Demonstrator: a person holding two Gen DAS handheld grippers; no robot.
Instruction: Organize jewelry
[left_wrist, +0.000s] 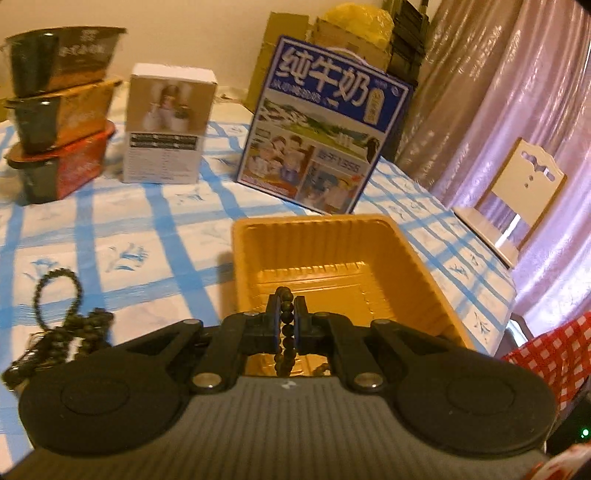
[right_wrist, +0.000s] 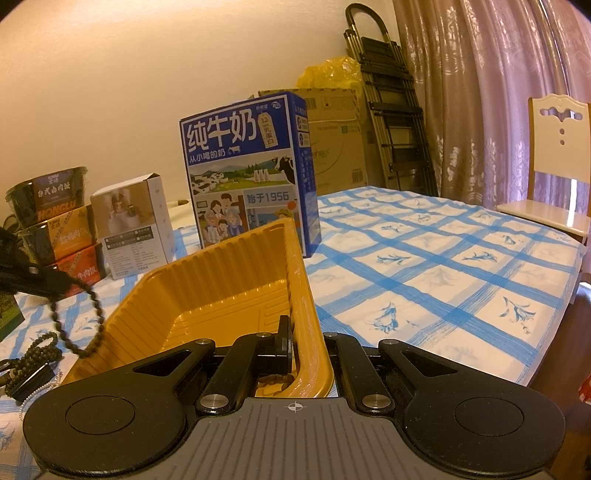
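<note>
Tray (left_wrist: 373, 240) before milk carton (left_wrist: 325, 125), bracelets (left_wrist: 66, 314) left of tray

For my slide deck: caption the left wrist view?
Left gripper pinches a bead bracelet above the yellow tray.

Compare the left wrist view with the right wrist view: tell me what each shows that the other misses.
Left wrist only: the left gripper shut on a bead bracelet above the yellow tray.

Right wrist only: the right gripper clamped on the tray's wall, the bracelet dangling in a loop, a folded ladder.

Both: the tray, milk carton, white box, stacked bowls, loose beads, checked tablecloth, chair.
</note>
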